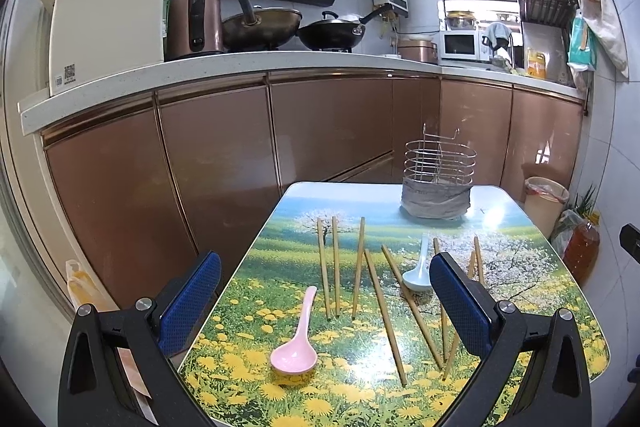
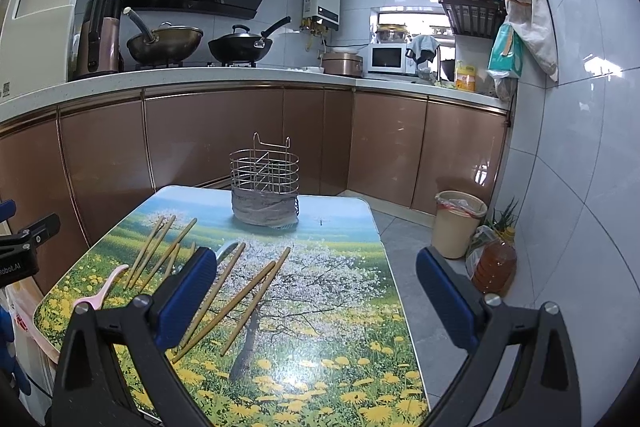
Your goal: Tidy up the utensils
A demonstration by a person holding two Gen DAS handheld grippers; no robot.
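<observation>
Nothing's been sorted yet as far as I can tell: the chopsticks lie scattered across the table, with the pink spoon near the front edge and the blue spoon further right, and the wire holder sits at the far end looking bare. Both the left gripper and right gripper hover above the table with fingers spread wide, holding nothing. My worry is the chopsticks: they're thin, lie flat and some cross each other, so a grab could pinch two at once or roll one off the edge. The holder also looks light enough to tip.
</observation>
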